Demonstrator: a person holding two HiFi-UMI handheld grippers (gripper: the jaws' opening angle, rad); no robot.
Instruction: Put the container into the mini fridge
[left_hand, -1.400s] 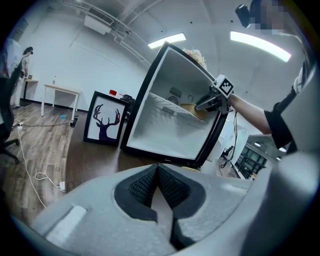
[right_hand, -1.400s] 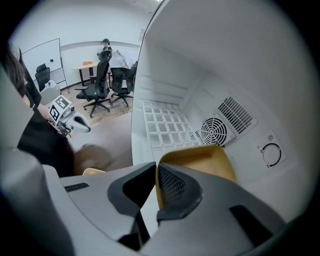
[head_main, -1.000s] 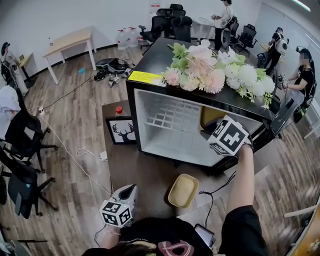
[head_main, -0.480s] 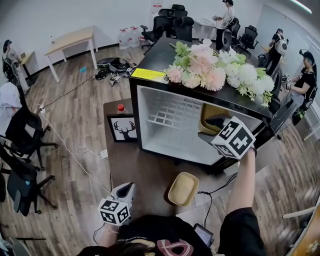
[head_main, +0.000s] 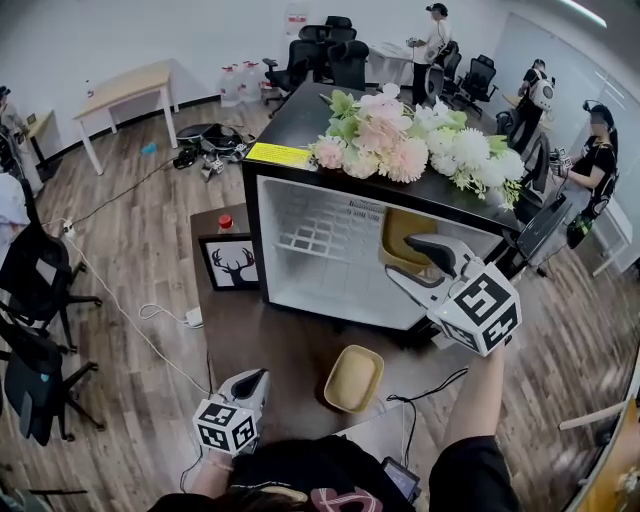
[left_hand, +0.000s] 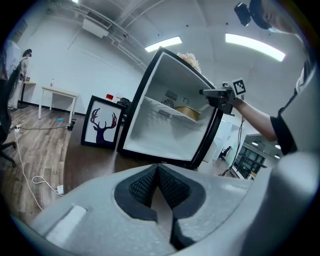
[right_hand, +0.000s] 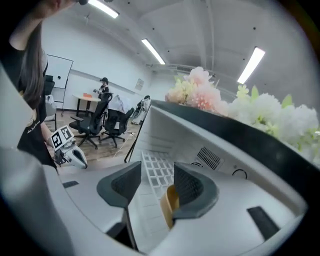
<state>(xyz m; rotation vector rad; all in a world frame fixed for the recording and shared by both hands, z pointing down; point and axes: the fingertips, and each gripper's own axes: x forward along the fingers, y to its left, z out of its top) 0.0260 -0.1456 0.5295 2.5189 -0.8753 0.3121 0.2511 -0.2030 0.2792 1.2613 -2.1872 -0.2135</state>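
The tan oval plastic container (head_main: 395, 228) sits inside the black mini fridge with a white interior (head_main: 330, 290), at the right end of the cavity, level with the white wire shelf (head_main: 318, 238). In the right gripper view it shows as a tan edge (right_hand: 169, 204) just beside the right-hand pad, and the pads do not press on it.

The right gripper (head_main: 402, 257) points into the open fridge just in front of the container. Its jaws have just been opening and now stand wide apart, with nothing clamped between them.

The left gripper (head_main: 254, 379) hangs low over the dark brown tabletop (head_main: 280, 345), well apart from the fridge. Its jaws are together and hold nothing.

A second shallow tan oval dish (head_main: 352, 378) lies on the tabletop in front of the fridge, between the two grippers.

A bunch of pink and white artificial flowers (head_main: 420, 150) lies along the fridge's black top, near a yellow label (head_main: 279, 154).

Just left of the fridge stands a black-framed picture of a deer (head_main: 236, 264), with a red-capped bottle (head_main: 227, 222) behind it.
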